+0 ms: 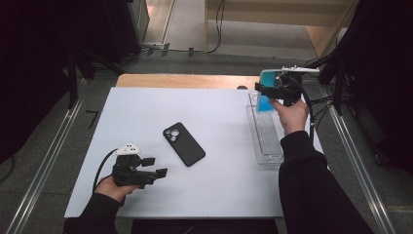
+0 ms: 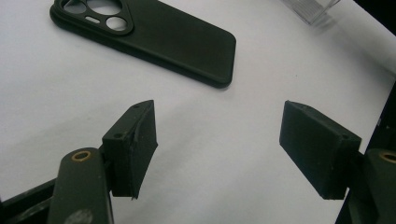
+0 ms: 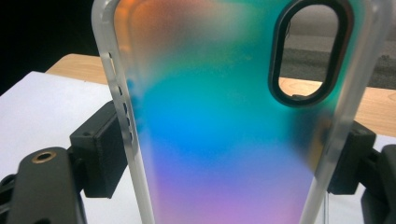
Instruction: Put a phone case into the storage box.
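Observation:
A black phone case lies flat on the white sheet near the middle, camera holes toward the far side; the left gripper view has this black phone case just beyond the jaws. My left gripper rests open near the front left, nothing between its pads. At the far right my right gripper is shut on a translucent iridescent phone case, held upright above the clear tray. In the right gripper view the iridescent phone case stands between the pads, gripped by its two long edges.
A clear plastic tray runs along the right side of the white sheet. The wooden table edge shows behind it. Cables and dark stands crowd the far right corner.

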`<action>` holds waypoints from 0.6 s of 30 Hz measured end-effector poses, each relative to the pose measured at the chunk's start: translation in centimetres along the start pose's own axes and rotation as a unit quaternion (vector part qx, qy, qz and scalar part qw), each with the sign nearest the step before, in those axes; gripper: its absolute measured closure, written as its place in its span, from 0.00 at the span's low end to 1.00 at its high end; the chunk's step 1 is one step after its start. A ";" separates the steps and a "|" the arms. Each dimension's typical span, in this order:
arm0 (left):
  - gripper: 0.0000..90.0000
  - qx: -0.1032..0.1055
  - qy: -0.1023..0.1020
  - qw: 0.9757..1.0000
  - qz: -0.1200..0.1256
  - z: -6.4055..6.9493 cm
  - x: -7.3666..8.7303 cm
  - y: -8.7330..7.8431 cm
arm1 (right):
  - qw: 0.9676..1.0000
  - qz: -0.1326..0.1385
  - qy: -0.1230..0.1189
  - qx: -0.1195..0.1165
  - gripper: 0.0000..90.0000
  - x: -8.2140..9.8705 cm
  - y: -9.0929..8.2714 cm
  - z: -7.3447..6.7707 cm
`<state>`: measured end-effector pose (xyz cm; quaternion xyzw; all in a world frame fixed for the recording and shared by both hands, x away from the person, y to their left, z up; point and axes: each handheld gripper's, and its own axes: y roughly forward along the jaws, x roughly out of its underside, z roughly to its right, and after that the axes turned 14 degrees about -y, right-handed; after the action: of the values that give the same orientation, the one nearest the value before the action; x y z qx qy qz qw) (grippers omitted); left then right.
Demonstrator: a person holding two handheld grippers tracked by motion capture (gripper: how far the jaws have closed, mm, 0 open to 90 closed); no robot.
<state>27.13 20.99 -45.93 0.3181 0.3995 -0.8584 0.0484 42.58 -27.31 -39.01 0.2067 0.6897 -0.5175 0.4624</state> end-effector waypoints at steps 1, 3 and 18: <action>0.31 0.001 -0.001 1.000 0.001 0.0 0.0 0.0 | 1.000 0.001 -0.002 0.000 0.18 0.0 0.4 0.1; 0.31 0.002 -0.002 1.000 0.003 0.0 0.0 0.1 | 1.000 -0.002 -0.007 0.005 0.18 -0.1 0.9 0.2; 0.31 0.004 0.001 1.000 -0.004 0.0 -0.1 0.3 | 0.999 -0.025 -0.008 0.046 0.18 0.7 5.3 1.3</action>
<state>27.24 20.78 -46.05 0.3179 0.3969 -0.8600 0.0434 46.89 -26.58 -42.42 0.2066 0.6661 -0.5619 0.4448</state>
